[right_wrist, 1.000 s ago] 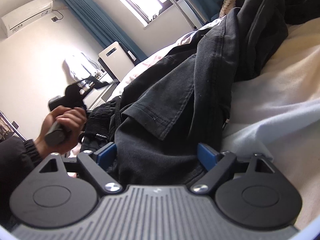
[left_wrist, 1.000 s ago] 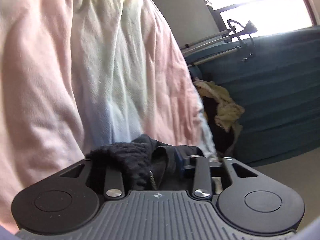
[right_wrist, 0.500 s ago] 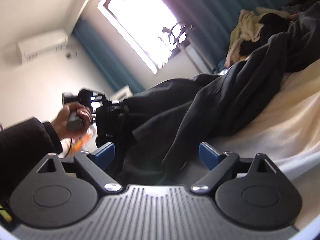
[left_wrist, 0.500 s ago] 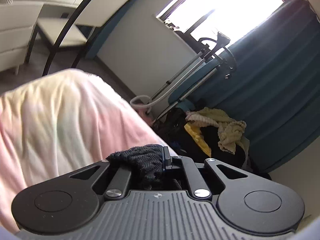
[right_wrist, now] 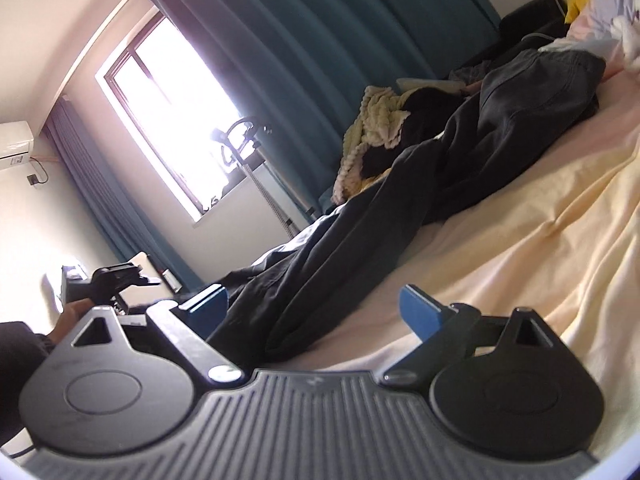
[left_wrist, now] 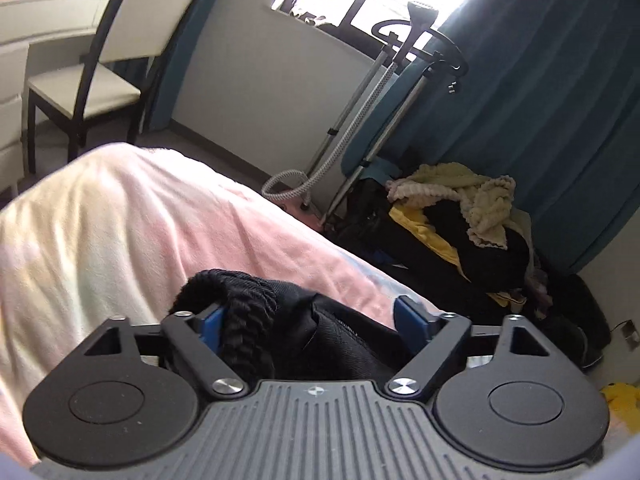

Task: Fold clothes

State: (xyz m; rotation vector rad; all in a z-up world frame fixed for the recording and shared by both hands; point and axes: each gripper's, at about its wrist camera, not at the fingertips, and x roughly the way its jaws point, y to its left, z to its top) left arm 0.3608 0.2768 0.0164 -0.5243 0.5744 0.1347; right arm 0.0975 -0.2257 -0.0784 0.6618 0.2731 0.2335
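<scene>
My left gripper [left_wrist: 314,322] gapes wide, black ribbed-waistband trousers [left_wrist: 256,320] bunched between its blue pads, on the pink blanket [left_wrist: 120,224]. My right gripper [right_wrist: 316,306] stands wide too, the trousers' dark leg beside its left pad; its end is hidden.

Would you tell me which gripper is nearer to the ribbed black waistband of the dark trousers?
Left. The left gripper is open with the ribbed waistband bunched against its finger. The right gripper, also open, straddles plain cloth of the dark trousers.
</scene>
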